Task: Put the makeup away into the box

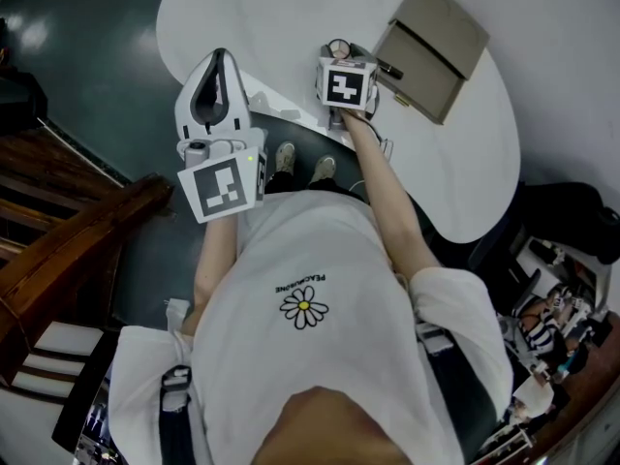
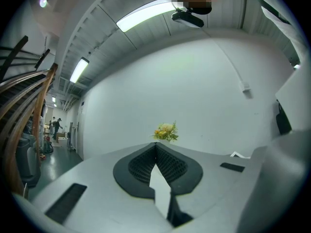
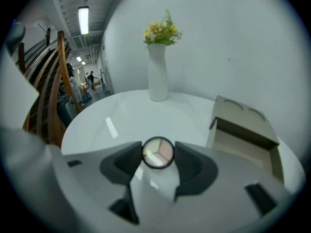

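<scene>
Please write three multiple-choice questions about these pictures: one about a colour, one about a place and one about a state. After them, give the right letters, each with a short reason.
1. What colour is the box?
A. red
B. tan
C. blue

2. Where does the vase stand?
A. on the floor
B. inside the box
C. on the table, at its far side as the right gripper view shows it

3. How do the jaws of the right gripper stand?
A. closed on the round compact
B. wide apart and empty
C. together, with nothing between them

Answers:
1 B: the lid and walls are tan.
2 C: it stands upright on the white top, beyond the compact.
3 A: a pad touches the compact's black rim on each side.
</scene>
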{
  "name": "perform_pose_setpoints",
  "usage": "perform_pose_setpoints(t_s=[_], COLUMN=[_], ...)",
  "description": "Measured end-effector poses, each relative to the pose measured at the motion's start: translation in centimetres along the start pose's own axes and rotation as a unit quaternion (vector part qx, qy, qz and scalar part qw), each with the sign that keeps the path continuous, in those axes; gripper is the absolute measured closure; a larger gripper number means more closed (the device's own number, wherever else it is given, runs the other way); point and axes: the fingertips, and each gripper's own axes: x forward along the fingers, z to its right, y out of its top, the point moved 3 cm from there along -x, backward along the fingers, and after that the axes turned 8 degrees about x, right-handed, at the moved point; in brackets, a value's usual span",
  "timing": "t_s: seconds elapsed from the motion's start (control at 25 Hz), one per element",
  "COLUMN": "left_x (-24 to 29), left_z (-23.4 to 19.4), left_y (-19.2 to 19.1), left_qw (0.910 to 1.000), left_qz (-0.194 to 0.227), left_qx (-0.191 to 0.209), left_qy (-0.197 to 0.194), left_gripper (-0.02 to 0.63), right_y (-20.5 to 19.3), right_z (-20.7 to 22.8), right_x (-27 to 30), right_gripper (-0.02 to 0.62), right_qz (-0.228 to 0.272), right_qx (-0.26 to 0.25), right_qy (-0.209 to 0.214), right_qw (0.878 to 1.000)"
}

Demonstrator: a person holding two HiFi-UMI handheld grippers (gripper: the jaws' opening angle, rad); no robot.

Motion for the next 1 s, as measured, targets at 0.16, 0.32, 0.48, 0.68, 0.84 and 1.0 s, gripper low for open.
perform_pose_setpoints(t_s=[0.16, 0.32, 0.48, 0.68, 0.84, 1.0], left_x=[0.3, 0.7, 0.8, 1.4, 1.5, 1.7], left_z=[1.6, 4.5, 7.0, 9.6, 10.4, 10.7], left_y=[0.4, 1.5, 2.4, 3.0, 3.4, 3.3], left_qw=[0.9998, 0.9986, 0.9962, 0.9931, 0.9918, 0.992], left_qz=[0.007, 0.018, 0.029, 0.037, 0.043, 0.04], left_qx=[0.003, 0.009, 0.007, 0.009, 0.01, 0.014], left_qy=[-0.017, -0.049, -0.081, -0.111, -0.12, -0.119], left_gripper=[0.586, 0.586, 0.586, 0.586, 0.586, 0.586], right_y=[1.4, 2.4, 2.9, 3.1, 2.8, 3.1], right_z=[0.2, 1.2, 0.9, 0.6, 0.5, 1.8], right_x=[-4.6, -9.9, -15.3, -19.4, -20.5, -20.5], right_gripper=[0.367, 0.367, 0.368, 0.367, 0.368, 0.367], right_qz=[0.038, 0.078, 0.128, 0.172, 0.182, 0.184], right_qx=[0.007, 0.036, 0.044, 0.039, 0.029, 0.044], right_qy=[0.008, 0.017, 0.02, 0.018, 0.013, 0.007], right_qw=[0.999, 0.996, 0.991, 0.984, 0.983, 0.982])
